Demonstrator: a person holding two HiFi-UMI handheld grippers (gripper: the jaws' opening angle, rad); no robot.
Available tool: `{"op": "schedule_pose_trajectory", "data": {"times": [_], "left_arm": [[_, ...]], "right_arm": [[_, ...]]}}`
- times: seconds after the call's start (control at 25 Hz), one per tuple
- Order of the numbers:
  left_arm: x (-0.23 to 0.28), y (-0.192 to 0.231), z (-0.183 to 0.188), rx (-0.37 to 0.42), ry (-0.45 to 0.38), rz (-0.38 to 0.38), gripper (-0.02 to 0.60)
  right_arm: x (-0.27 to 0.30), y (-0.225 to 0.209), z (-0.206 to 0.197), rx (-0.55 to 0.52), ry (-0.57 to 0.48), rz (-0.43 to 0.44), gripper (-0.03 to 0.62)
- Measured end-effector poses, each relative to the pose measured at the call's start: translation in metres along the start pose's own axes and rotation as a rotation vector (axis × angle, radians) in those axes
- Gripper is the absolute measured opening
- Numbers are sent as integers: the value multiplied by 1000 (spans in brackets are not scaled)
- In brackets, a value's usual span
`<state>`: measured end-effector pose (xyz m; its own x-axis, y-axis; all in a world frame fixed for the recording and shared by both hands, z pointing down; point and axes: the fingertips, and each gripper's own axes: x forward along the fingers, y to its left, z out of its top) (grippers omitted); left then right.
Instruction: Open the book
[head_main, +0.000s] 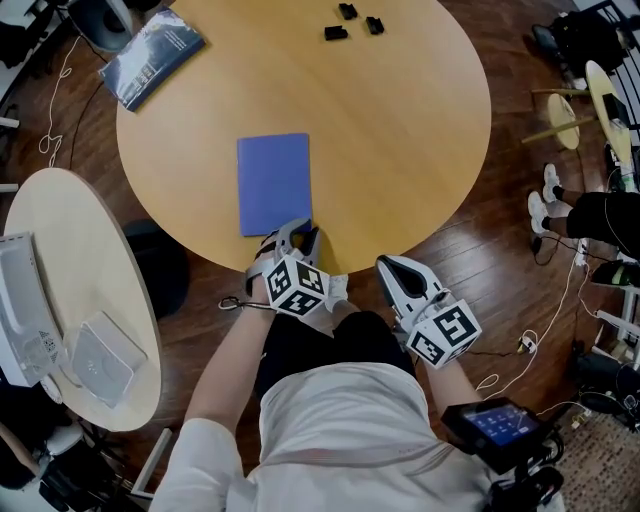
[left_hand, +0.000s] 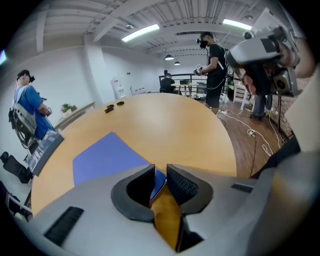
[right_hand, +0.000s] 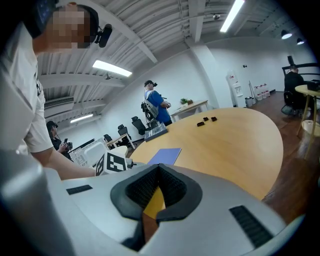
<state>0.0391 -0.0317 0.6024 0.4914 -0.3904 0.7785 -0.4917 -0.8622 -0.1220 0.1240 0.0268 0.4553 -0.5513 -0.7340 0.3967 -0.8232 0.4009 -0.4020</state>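
Blue book (head_main: 273, 182) lying flat near worktop (head_main: 400, 130) edge. Left gripper (head_main: 300, 233) straddling its near-right corner, jaws slightly apart. Right gripper (head_main: 388, 264) hanging nearer, jaws together. Dark book (head_main: 153, 57) and black pieces (head_main: 350, 22) sitting far off.

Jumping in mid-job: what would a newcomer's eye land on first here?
The thin closed blue book lies flat near the front edge of the round light-wood table. The left claw sits at its near right corner, jaws narrowly apart around that corner. The right claw hangs shut and empty, off the table's near edge.
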Motion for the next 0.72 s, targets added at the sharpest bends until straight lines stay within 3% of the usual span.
{"op": "schedule_pose_trajectory", "data": {"times": [0.2,0.32,0.72], "left_arm": [[-4,0,3,-27,-14,-5,74],[-7,-1,6,-43,-25,-7,24],[-23,7,19,-174,-92,-21,12]], "right_arm": [[0,4,0,34,-23,37,-3],[2,5,-1,40,-24,43,-3],[4,12,-5,44,-15,64,-3]]}}
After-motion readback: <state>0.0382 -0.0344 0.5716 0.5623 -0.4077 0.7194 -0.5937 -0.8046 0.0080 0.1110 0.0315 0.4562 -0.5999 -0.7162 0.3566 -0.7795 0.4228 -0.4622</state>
